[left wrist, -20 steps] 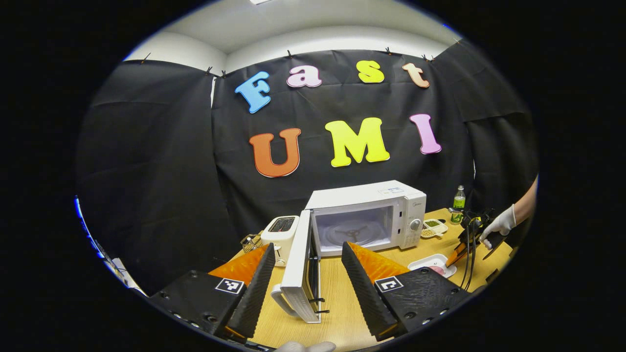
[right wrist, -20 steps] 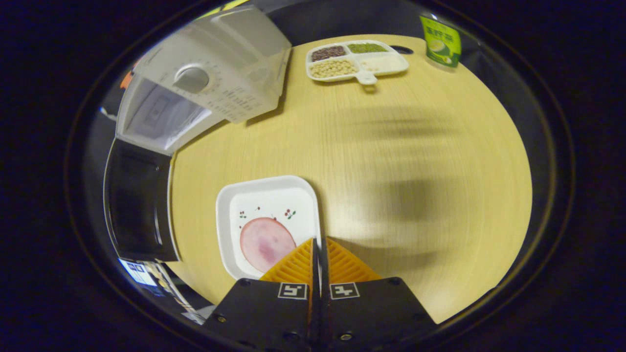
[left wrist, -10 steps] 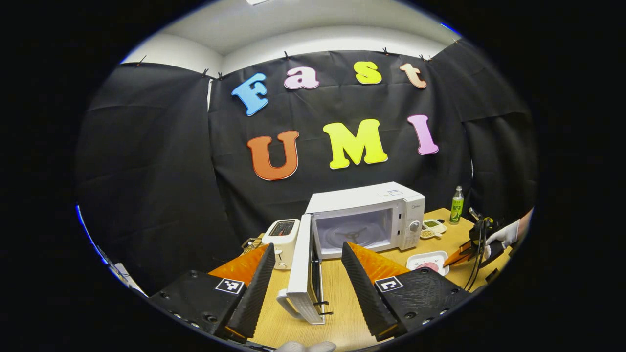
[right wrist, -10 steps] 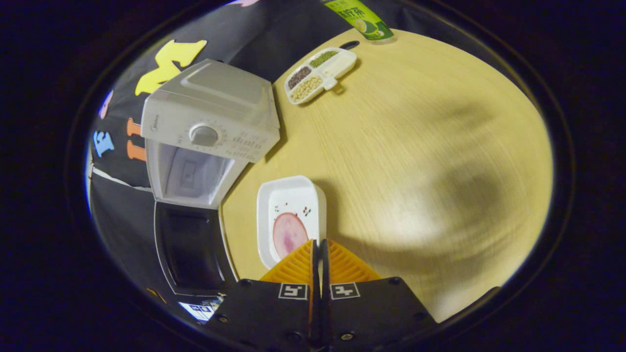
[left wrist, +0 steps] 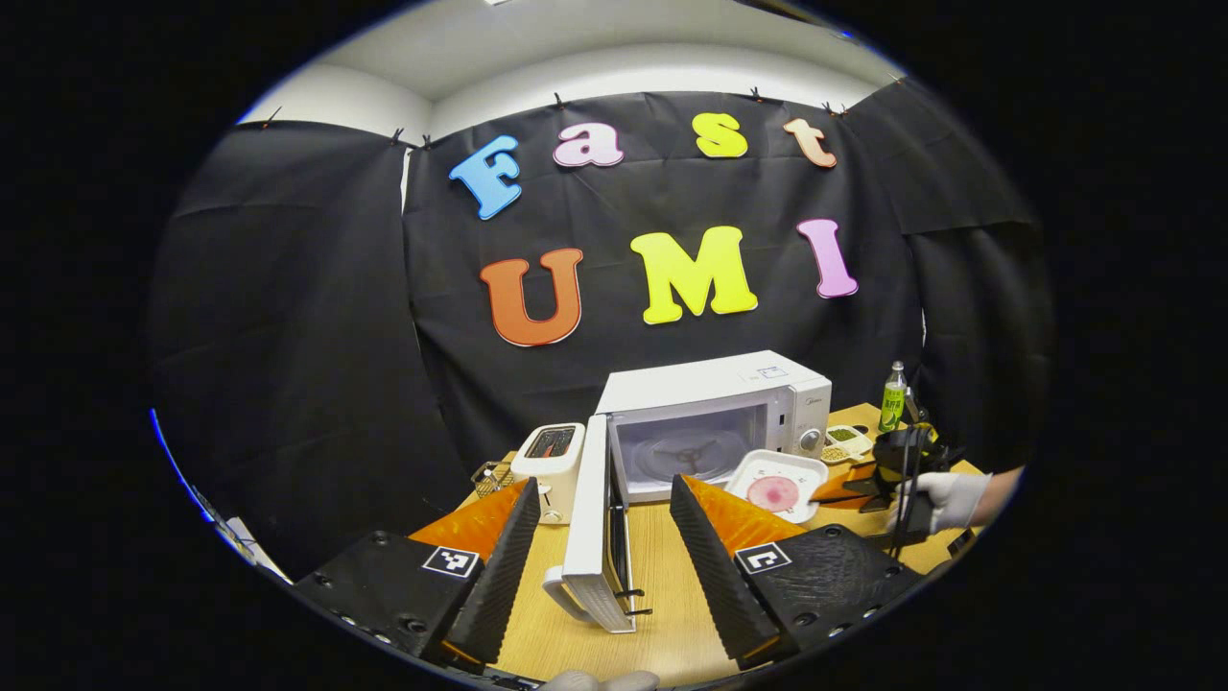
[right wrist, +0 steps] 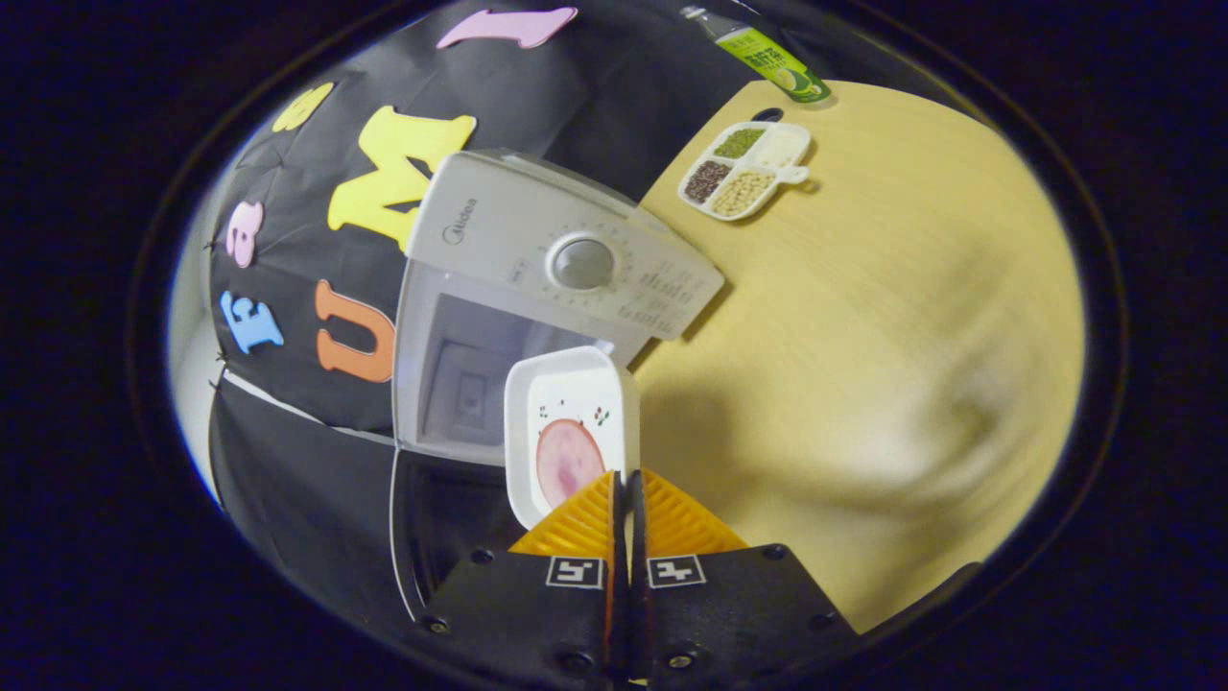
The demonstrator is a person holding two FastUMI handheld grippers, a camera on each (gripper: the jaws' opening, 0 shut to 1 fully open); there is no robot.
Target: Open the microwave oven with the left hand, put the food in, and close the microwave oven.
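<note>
Right hand-held gripper (right wrist: 625, 480) was clamped on the rim of the white food plate (right wrist: 566, 422), holding it up off the desk (right wrist: 863, 317) right in front of the open microwave (left wrist: 710, 422). Left hand-held gripper (left wrist: 600, 499) hung wide open, empty, by the microwave door (left wrist: 593, 528).

Tabletop (right wrist: 911, 317) is motion-blurred; bottle (right wrist: 758, 48) cut off at edge.

The left gripper (left wrist: 600, 537) has two wedge-shaped fingers (left wrist: 504, 552) with ribbed inner faces, set on black blocks studded with small screws. Each block carries a square black-and-white marker. The right gripper (right wrist: 625, 499) has the same blocks, screws and paired markers. In the left gripper view, thin black cables hang from the right gripper, and the hand (left wrist: 945, 499) around it wears a white glove.
</note>
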